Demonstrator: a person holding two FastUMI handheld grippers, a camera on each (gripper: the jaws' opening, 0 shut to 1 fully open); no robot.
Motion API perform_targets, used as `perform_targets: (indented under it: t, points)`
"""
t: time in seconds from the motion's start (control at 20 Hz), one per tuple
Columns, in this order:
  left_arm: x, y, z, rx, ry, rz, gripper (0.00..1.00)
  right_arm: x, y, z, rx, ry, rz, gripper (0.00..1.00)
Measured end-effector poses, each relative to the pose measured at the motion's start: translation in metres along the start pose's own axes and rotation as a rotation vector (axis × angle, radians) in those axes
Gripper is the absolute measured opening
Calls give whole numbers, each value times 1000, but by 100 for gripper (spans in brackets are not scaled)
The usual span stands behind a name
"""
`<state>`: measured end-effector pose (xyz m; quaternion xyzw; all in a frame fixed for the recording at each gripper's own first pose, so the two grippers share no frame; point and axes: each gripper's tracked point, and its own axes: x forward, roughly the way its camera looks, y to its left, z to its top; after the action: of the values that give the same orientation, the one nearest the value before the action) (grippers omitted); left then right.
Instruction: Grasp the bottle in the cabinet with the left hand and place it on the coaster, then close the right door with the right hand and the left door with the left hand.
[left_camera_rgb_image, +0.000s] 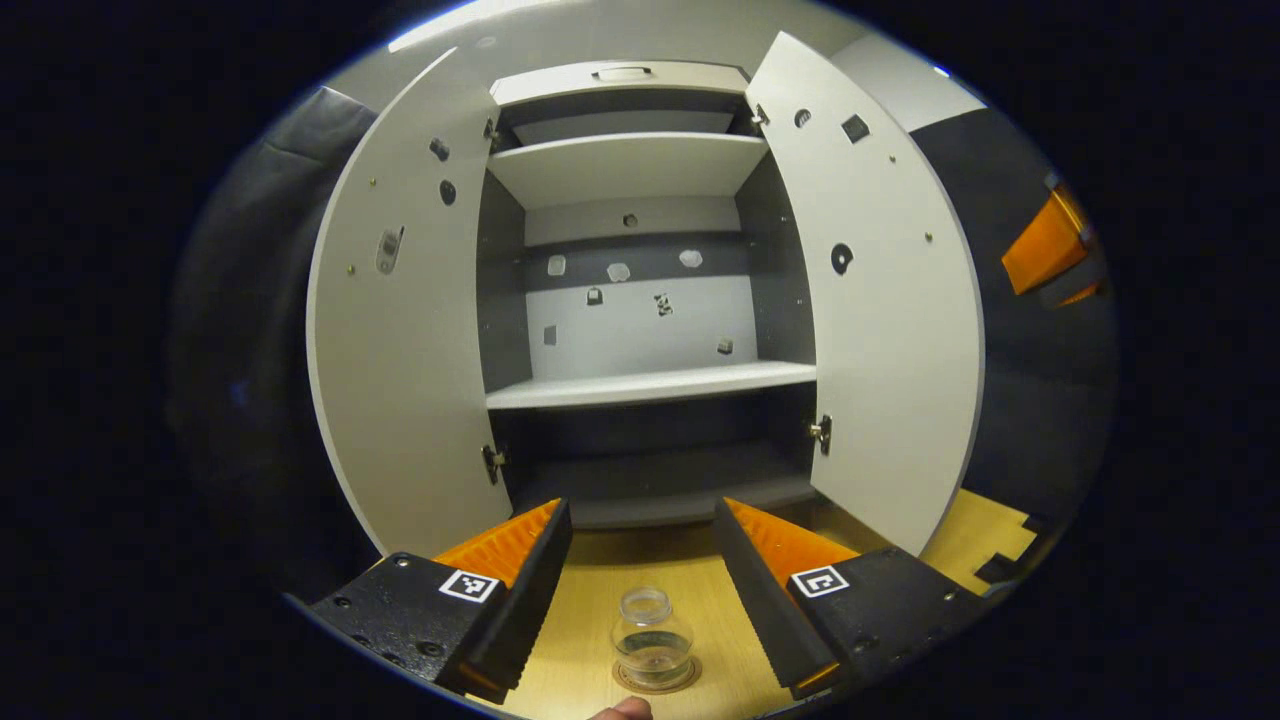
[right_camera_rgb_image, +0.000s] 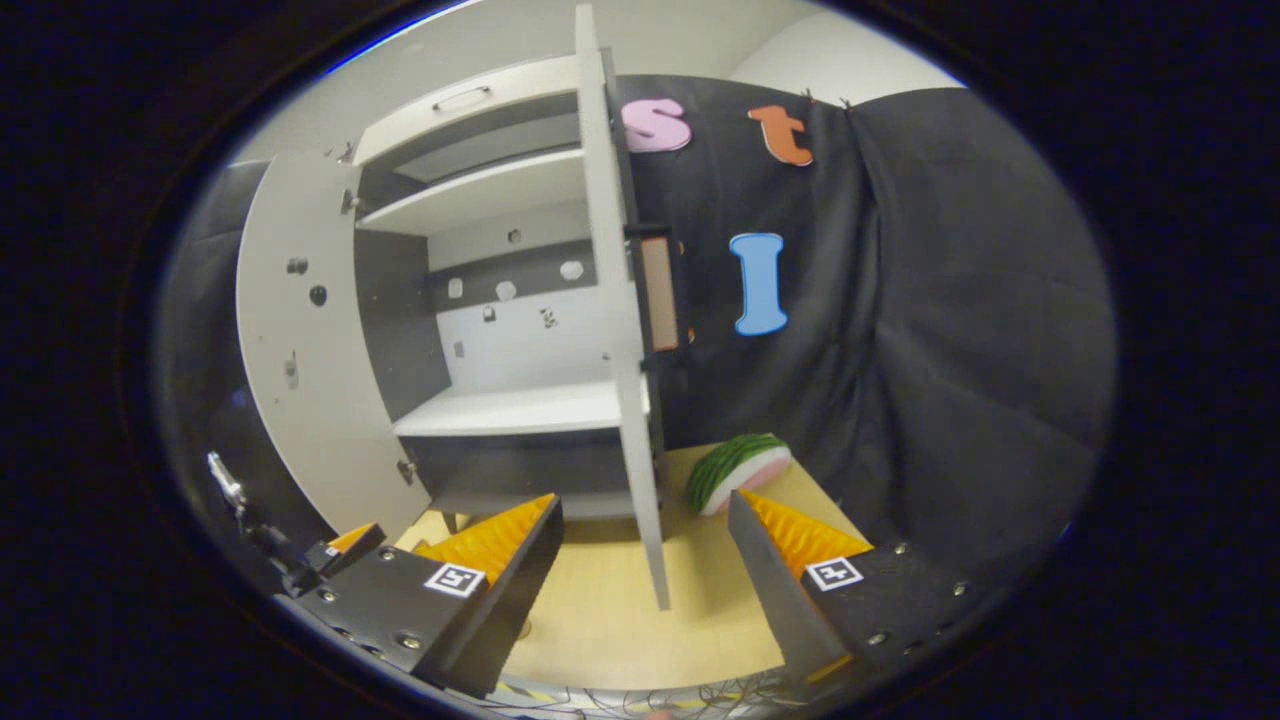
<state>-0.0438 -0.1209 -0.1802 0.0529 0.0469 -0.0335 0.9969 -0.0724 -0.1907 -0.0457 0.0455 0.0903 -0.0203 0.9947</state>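
Your work surface is a pale yellow wooden tabletop (left_camera_rgb_image: 600, 600), with the black cloth wall (right_camera_rgb_image: 950, 350) of the booth hanging behind and to the side of it. Standing on the table at 12 o'clock in the left gripper view is the tall grey-and-white cabinet (left_camera_rgb_image: 640, 385), shelves bare, with its left door (left_camera_rgb_image: 400, 330) and right door (left_camera_rgb_image: 890, 330) both swung wide open. In the right gripper view you see that right door edge-on at 12 o'clock, and a striped green-and-pink watermelon-slice toy (right_camera_rgb_image: 738, 470) lying on the table just past it at 1 o'clock. Your left gripper (left_camera_rgb_image: 640, 545) is released, fingers spread wide and holding nothing. The small clear glass bottle (left_camera_rgb_image: 652, 640), lidless, stands upright on the round brown coaster (left_camera_rgb_image: 657, 678) at 6 o'clock, between the two fingers but touching neither, nearer the camera than the fingertips. A fingertip (left_camera_rgb_image: 622, 710) of your hand shows just below the coaster. Your right gripper (right_camera_rgb_image: 645, 540) is likewise spread open and empty, with the bottom edge of the right door between its fingertips but apart from both.
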Motion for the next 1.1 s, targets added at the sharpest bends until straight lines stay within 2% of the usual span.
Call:
perform_targets:
  t: [0.15, 0.2, 0.25, 0.4, 0.75, 0.9, 1.1]
  points:
    - [-1, 0, 30, -23, -17, -18, 90, 11, -25, 28, -15, -49, -12, 100]
    - [-2, 3, 37, -37, -16, -15, 91, 16, -29, 39, -16, -65, -9, 97]
    - [-3, 6, 44, -43, -22, -8, 91, 21, -31, 46, -16, -81, 0, 100]
    - [-8, 21, 56, -36, -26, 35, 91, 39, -36, 62, -10, -104, 29, 98]
    - [-11, 49, 61, -26, -5, 105, 91, 70, -27, 62, -6, -80, 111, 100]
    - [-13, 53, 61, -46, -6, 103, 91, 71, -24, 64, -25, -91, 116, 98]
    - [-17, 54, 62, -67, -2, 89, 91, 72, -3, 62, -40, -86, 168, 98]
